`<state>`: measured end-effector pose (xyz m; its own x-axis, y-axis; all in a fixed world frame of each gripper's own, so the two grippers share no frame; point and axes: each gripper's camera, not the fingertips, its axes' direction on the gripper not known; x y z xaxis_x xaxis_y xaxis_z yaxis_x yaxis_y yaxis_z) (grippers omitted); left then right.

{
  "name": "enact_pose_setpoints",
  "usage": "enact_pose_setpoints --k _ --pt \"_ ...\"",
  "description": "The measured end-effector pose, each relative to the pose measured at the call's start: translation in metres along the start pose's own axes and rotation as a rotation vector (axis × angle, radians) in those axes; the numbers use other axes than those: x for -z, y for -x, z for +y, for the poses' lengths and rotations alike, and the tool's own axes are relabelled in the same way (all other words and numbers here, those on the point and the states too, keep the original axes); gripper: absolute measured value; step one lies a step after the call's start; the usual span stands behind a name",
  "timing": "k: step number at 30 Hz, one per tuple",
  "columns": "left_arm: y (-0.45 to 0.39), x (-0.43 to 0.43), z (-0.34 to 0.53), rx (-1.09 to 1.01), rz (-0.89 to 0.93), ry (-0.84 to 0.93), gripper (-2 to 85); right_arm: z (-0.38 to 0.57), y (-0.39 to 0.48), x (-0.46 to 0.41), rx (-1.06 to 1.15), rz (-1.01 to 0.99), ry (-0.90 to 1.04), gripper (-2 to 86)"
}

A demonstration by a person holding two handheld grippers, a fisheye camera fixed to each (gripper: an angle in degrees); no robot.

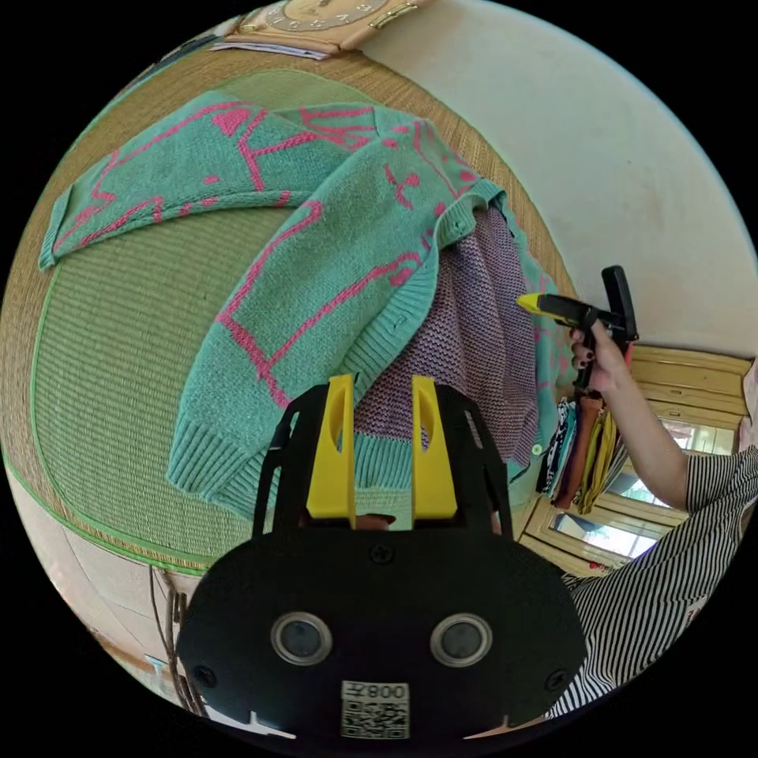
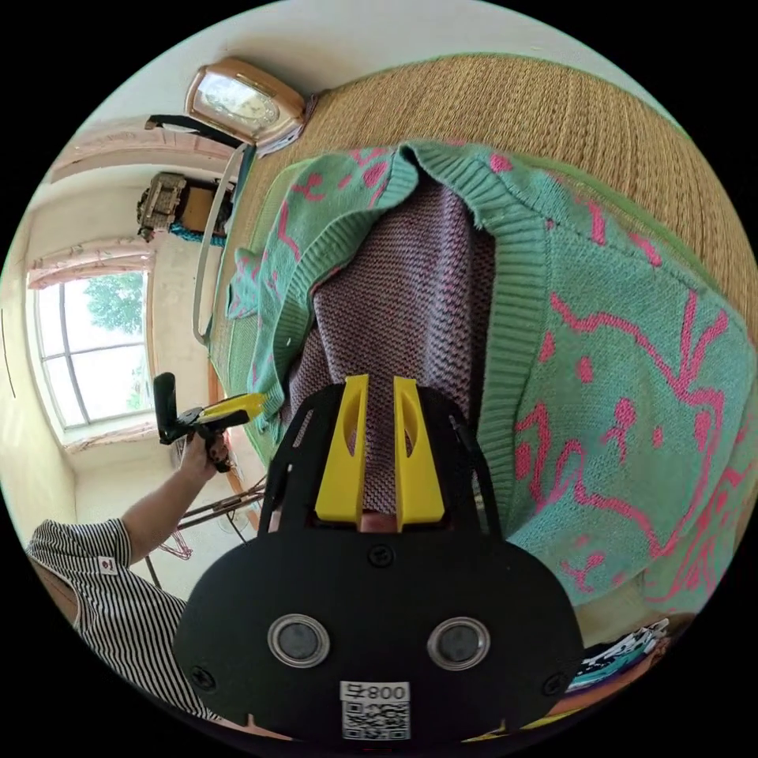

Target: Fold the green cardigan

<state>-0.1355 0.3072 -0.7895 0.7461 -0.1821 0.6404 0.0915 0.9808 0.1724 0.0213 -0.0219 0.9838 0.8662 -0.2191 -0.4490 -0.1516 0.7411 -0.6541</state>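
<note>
The green cardigan (image 1: 316, 260) with pink patterning lies spread on a woven mat (image 1: 118, 339), its front open on a purple inner side (image 1: 474, 339). My left gripper (image 1: 383, 395) is open, its yellow jaws standing over the ribbed hem (image 1: 379, 462). In the right gripper view it appears as the left gripper (image 2: 257, 404), hand-held, its tip at the cardigan's edge. My right gripper (image 2: 380, 395) hovers over the purple inner side (image 2: 403, 300) of the cardigan (image 2: 632, 379); its jaws stand close together with fabric showing through the narrow gap. A hand holds the right gripper (image 1: 530, 302) at the cardigan's far edge.
A framed clock (image 2: 241, 99) lies at the mat's far end, also seen as the clock (image 1: 324, 20). Folded clothes (image 1: 580, 450) hang beside the mat's edge. A person's arm in a striped sleeve (image 1: 671, 537) reaches in. A window (image 2: 99, 347) lies beyond.
</note>
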Motion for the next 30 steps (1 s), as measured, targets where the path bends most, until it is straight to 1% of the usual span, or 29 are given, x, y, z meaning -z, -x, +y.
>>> enact_pose_setpoints --k 2,3,5,8,11,14,16,17,19,21,25,27,30 --pt "-0.010 0.000 -0.005 -0.026 -0.011 0.001 10.3 -0.008 0.000 0.014 0.014 0.097 -0.011 7.1" --pt "-0.017 0.006 -0.008 -0.038 0.002 -0.028 10.0 -0.008 0.000 0.019 0.020 0.116 -0.021 7.1" --pt "-0.028 0.016 -0.013 -0.046 0.021 -0.094 9.8 0.002 -0.001 0.035 0.036 0.249 -0.047 7.2" --pt "-0.050 0.026 -0.034 -0.091 0.039 -0.170 9.8 0.019 -0.014 0.046 0.013 0.393 -0.043 7.4" --pt "-0.076 0.020 -0.070 -0.164 0.011 -0.163 9.8 0.028 -0.033 0.040 -0.027 0.463 0.007 7.7" --pt "-0.096 -0.001 -0.107 -0.193 -0.034 -0.098 9.1 0.033 -0.047 0.024 -0.045 0.494 0.068 7.0" --pt "-0.103 -0.015 -0.122 -0.177 -0.085 -0.032 7.3 0.037 -0.046 0.026 -0.028 0.497 0.046 6.3" --pt "-0.106 -0.021 -0.129 -0.157 -0.109 -0.002 4.4 0.039 -0.047 0.028 -0.023 0.494 0.046 5.6" --pt "-0.114 -0.017 -0.133 -0.168 -0.067 -0.016 2.1 0.044 -0.047 0.033 0.000 0.484 0.042 3.6" --pt "-0.127 0.000 -0.134 -0.175 0.005 -0.077 1.1 0.049 -0.050 0.042 0.006 0.441 0.033 2.1" --pt "-0.153 0.027 -0.142 -0.239 0.059 -0.170 1.0 0.062 -0.054 0.083 0.014 0.295 -0.076 1.0" --pt "-0.173 0.034 -0.156 -0.287 0.048 -0.212 1.9 0.069 -0.052 0.101 0.031 0.237 -0.129 0.9" --pt "-0.191 0.019 -0.183 -0.312 -0.008 -0.180 5.5 0.078 -0.046 0.120 0.074 0.186 -0.180 0.8"
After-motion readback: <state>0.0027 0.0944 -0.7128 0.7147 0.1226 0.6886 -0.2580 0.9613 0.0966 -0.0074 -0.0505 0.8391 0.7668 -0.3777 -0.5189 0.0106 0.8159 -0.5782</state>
